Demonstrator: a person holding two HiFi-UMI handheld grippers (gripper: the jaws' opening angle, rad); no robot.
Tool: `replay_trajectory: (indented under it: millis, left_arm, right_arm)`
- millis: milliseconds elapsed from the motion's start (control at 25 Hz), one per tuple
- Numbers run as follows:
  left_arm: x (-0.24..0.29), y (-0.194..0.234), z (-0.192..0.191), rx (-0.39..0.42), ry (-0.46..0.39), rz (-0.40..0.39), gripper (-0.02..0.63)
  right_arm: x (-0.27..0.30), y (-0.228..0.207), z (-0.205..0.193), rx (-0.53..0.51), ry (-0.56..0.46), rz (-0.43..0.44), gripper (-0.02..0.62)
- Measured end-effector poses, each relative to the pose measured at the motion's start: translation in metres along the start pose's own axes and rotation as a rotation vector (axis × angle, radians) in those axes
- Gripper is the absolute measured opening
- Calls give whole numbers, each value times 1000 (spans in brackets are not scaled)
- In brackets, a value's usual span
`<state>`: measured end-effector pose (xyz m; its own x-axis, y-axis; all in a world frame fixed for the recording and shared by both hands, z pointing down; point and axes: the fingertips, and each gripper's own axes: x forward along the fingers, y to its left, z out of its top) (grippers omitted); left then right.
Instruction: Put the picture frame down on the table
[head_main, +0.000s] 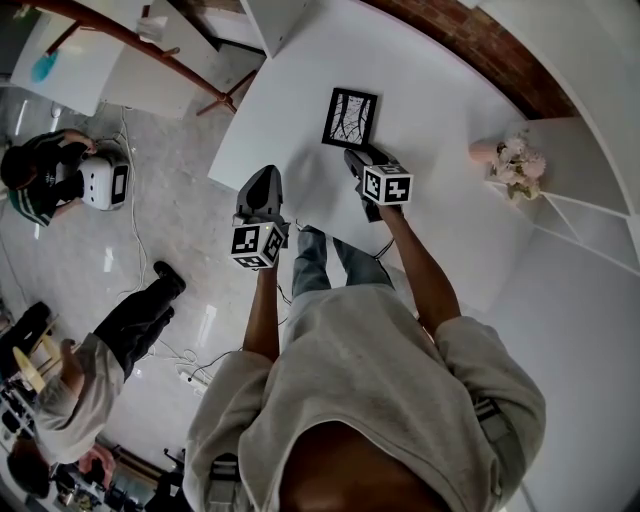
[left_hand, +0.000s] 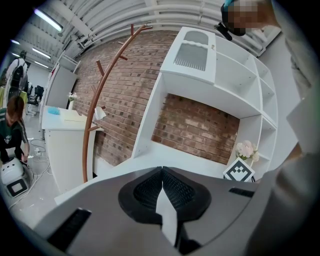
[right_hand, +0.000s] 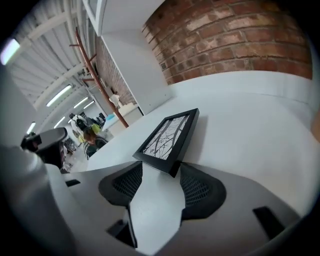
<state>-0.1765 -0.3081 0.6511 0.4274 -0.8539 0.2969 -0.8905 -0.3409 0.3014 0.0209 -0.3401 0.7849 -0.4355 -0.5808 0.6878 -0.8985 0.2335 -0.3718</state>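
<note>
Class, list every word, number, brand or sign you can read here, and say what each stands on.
No text can be read.
Picture frame: a print of bare branches, no lettering.
Two marker cubes: black-and-white square patterns, not words.
White machine on the floor: dark screen, too small to read.

No legible txt, labels or nos. anywhere in view.
</note>
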Motion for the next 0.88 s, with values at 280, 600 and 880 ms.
replay_trajectory:
  millis: [280, 600, 880]
  left_arm:
    - [-1, 3, 1, -1, -1, 3, 17]
    - [-3, -1, 4, 1, -8, -4, 17]
    - [-8, -8, 9, 14, -20, -6, 17]
  right_arm:
    - [0, -5, -5, -138, 49, -94, 249]
    - [-12, -6, 4, -151, 3, -109, 219]
    - [-35, 1, 28, -212, -102, -131, 101]
